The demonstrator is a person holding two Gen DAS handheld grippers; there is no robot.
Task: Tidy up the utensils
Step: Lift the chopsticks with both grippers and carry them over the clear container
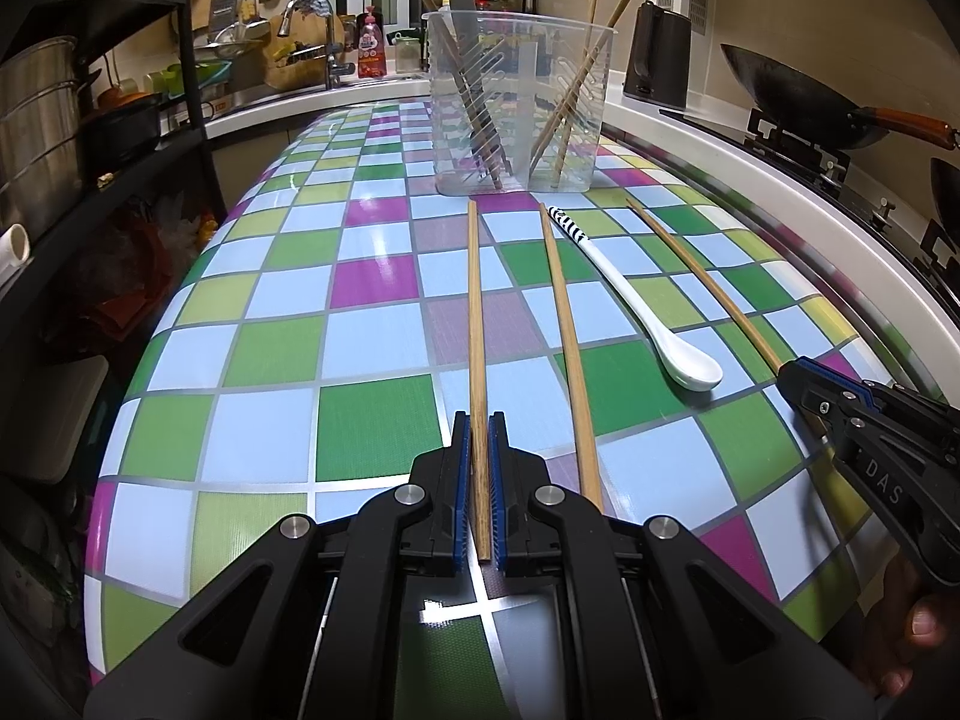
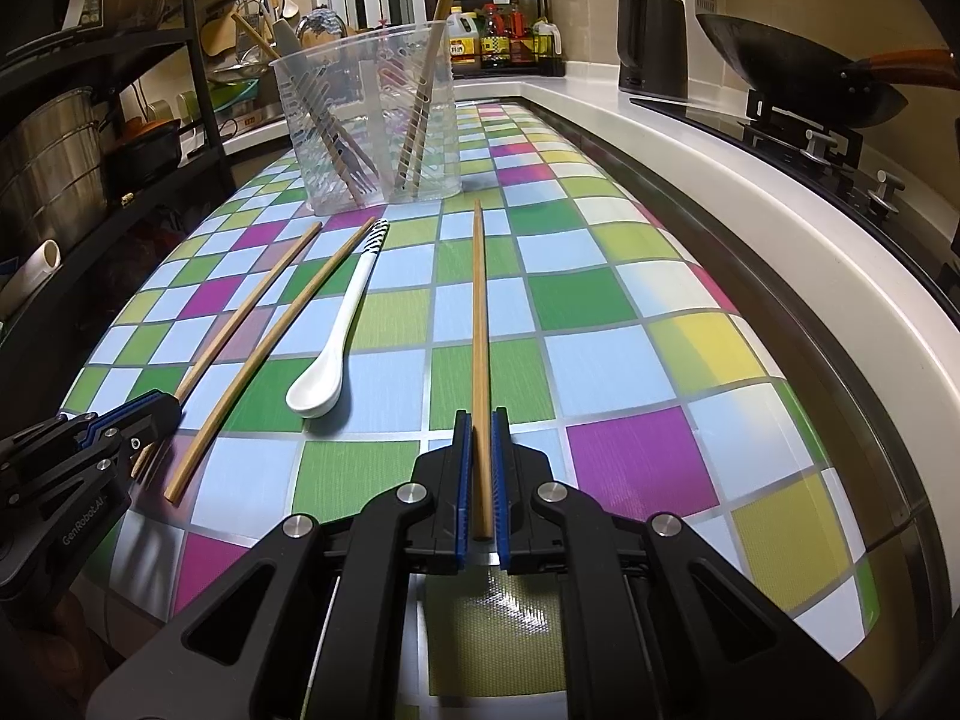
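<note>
Three wooden chopsticks and a white spoon with a striped handle lie on the checkered table. My left gripper is shut on the left chopstick, which still rests along the table. My right gripper is shut on the right chopstick; it also shows in the left wrist view. The middle chopstick lies free beside the spoon. A clear plastic utensil holder stands at the far end and holds chopsticks and a fork.
A white counter runs along the right with a wok on a stove and a black kettle. A black shelf with pots stands to the left. A sink with bottles sits behind the holder.
</note>
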